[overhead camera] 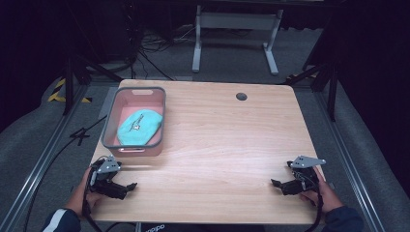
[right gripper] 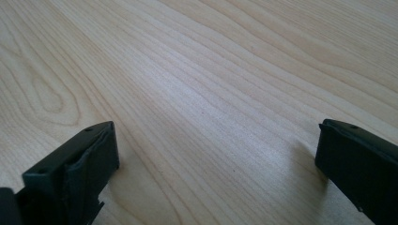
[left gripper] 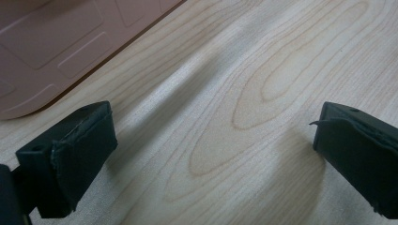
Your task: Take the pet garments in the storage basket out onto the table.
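Note:
A pink basket with a grey rim stands at the table's left side, and a folded turquoise cloth lies inside it. My left gripper rests low over the wood near the front left corner, just in front of the basket, jaws wide apart with nothing between them. Its own view has the basket's pink wall at the upper left and bare wood between the fingers. Near the front right edge my right gripper sits open over bare wood, also holding nothing.
The light wooden table has a round cable hole at the back. A white desk frame and cables lie on the grey floor behind. Dark rails run along both sides of the table.

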### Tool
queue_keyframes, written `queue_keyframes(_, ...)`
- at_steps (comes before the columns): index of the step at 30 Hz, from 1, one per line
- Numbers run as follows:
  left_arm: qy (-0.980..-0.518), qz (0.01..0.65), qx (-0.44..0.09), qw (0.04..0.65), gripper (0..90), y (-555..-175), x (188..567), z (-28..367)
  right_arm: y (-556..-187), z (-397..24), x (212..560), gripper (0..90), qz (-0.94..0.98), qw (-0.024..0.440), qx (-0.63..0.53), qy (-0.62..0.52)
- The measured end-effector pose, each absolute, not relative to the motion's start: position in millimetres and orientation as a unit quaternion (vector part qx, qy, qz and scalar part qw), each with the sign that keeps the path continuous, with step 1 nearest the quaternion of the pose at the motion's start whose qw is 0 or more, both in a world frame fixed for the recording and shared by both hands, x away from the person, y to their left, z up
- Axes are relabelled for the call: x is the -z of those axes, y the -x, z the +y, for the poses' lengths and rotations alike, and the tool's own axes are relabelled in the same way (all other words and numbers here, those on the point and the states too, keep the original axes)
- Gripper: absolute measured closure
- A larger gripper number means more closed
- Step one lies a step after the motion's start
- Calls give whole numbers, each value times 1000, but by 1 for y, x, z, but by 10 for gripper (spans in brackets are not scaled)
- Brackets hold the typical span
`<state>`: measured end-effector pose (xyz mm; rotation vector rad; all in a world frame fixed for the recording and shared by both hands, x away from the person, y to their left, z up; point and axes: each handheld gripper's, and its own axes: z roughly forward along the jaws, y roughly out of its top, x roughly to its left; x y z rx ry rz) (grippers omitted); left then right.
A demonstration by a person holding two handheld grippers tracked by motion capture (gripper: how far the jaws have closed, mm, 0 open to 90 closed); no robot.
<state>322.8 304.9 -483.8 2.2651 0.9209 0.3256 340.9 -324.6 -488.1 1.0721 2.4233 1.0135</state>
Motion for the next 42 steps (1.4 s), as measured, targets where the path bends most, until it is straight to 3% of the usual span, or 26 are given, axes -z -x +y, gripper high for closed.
queue_keyframes(15,-872,361,-121,308,25,-319,479,306,-342,-325,488,3,846,151,-354,-368)
queue_keyframes(18,-876,354,-118,307,87,-319,475,306,-342,-324,488,3,846,151,-354,-368)
queue_keyframes(21,-878,348,-125,304,215,-317,470,306,-342,-324,488,4,846,151,-354,-369)
queue_keyframes(23,-876,348,-126,308,173,-316,465,306,-342,-324,488,4,846,152,-353,-369)
queue_keyframes(26,-876,342,-132,315,214,-314,455,308,-342,-324,488,4,846,152,-353,-369)
queue_keyframes(42,-867,329,-170,333,210,-313,396,308,-342,-324,488,4,846,152,-353,-369)
